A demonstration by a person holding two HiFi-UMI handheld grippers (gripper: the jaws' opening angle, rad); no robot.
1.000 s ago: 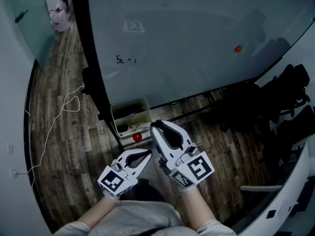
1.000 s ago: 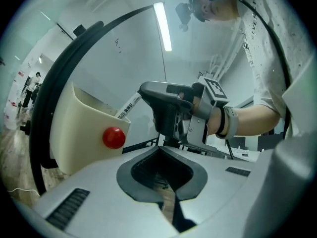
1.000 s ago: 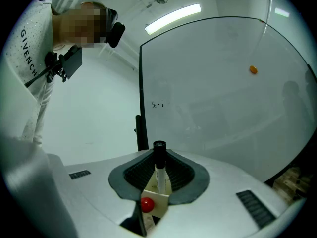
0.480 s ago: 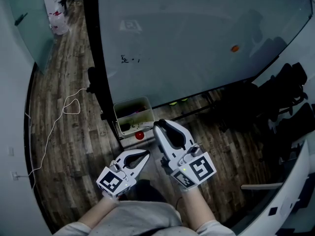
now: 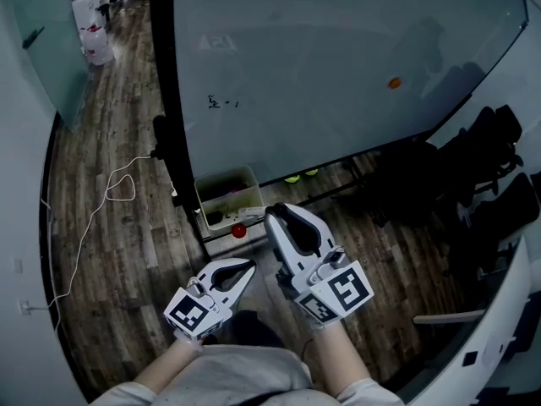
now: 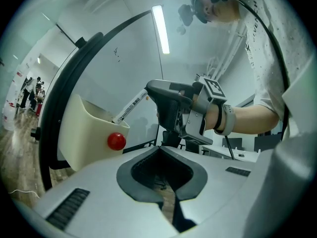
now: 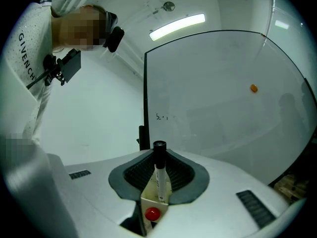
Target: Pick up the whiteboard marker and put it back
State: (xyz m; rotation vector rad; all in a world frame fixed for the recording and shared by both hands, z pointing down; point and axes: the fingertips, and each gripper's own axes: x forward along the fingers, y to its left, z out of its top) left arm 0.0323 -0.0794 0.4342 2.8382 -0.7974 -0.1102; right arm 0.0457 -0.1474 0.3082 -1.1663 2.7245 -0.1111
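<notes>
"Where is there room to pass?"

"Nine o'clock: open wooden floor (image 5: 93, 294), just a white cable (image 5: 88, 223) lying across it."

"And straight ahead?"

"Blocked. The whiteboard (image 5: 338, 74) and its black post (image 5: 162, 83) fill twelve, with the cream holder (image 5: 201, 200) jutting out at the foot. Dark chairs (image 5: 494, 142) crowd three. The left gripper (image 5: 251, 266) sits close at seven o'clock of the right gripper (image 5: 273, 216)."

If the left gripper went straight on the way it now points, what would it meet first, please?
Probably the right gripper, dead ahead of the shut left gripper and gripping the black-capped white marker; the cream plastic bin lies left of that line. Depth is uncertain.
</notes>
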